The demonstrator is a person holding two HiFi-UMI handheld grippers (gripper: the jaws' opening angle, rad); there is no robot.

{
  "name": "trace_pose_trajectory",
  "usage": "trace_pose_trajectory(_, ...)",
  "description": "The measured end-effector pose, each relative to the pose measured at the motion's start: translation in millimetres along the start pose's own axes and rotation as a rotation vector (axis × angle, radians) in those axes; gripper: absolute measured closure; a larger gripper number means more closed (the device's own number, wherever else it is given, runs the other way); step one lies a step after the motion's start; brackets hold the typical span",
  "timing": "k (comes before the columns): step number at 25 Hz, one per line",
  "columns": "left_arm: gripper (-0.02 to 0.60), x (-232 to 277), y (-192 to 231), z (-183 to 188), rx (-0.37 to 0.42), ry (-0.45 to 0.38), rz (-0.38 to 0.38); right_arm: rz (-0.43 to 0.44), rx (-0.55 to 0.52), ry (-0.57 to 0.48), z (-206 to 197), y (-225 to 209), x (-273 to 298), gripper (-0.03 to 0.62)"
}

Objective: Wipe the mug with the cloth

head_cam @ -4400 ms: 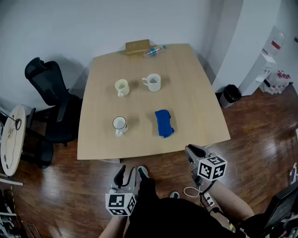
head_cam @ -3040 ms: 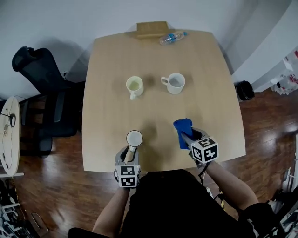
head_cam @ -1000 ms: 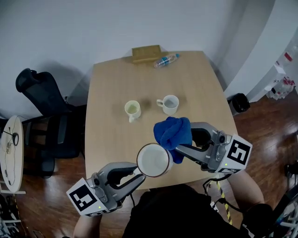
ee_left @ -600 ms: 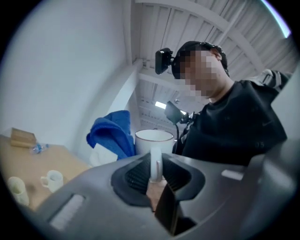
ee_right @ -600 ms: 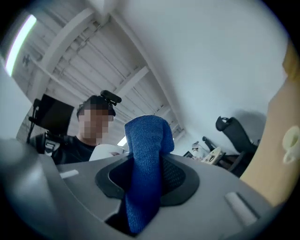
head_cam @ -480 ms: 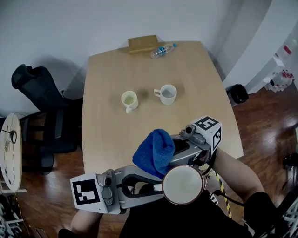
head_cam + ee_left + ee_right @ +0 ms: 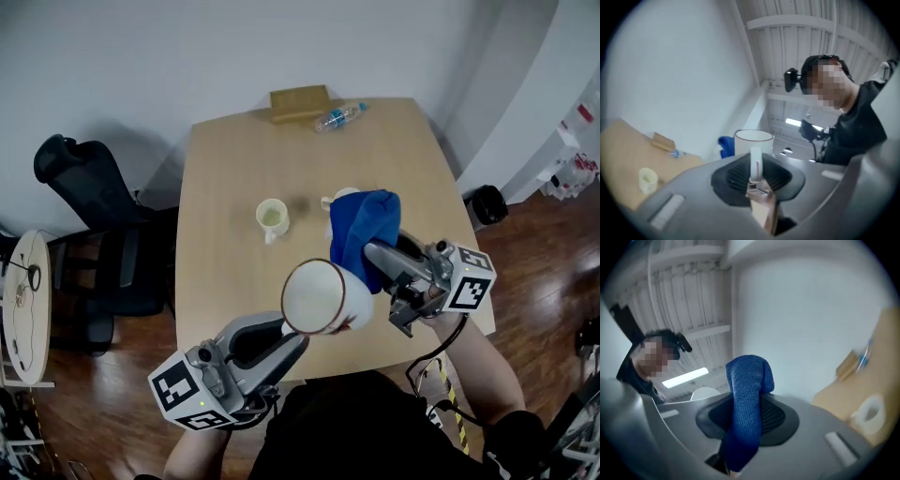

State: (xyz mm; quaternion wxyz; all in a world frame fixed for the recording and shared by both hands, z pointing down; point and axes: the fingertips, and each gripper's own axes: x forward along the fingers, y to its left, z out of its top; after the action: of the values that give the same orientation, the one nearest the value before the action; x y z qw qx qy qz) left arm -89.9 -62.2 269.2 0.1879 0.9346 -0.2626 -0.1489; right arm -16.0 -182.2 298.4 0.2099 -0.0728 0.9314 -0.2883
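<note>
A white mug with a dark rim [image 7: 321, 298] hangs in the air above the table's near edge, its mouth toward the head camera. My left gripper [image 7: 296, 340] is shut on the mug's handle [image 7: 755, 164]. My right gripper [image 7: 372, 253] is shut on a bunched blue cloth [image 7: 362, 232], which sticks up past the jaws [image 7: 747, 394]. The cloth sits just right of and behind the mug, close against its side. In the left gripper view the blue cloth [image 7: 725, 146] peeks out left of the mug [image 7: 753, 139].
On the wooden table [image 7: 225, 178] stand a cream mug [image 7: 272, 216] and a white mug [image 7: 330, 201] half hidden by the cloth. A water bottle [image 7: 339, 116] and a wooden box [image 7: 300, 101] lie at the far edge. A black chair [image 7: 89, 202] stands left.
Half a second ago the mug was lower and to the right, with the cloth at its upper left. Now the mug is up and left, the cloth at its right; both grippers have rolled.
</note>
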Motion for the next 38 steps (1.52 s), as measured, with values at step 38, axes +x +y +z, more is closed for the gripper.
trace_pose_trajectory(38, 0.512, -15, -10, 27, -0.246, -0.216, -0.040, 0.010, 0.176, -0.084, 12, 29, 29, 0.467)
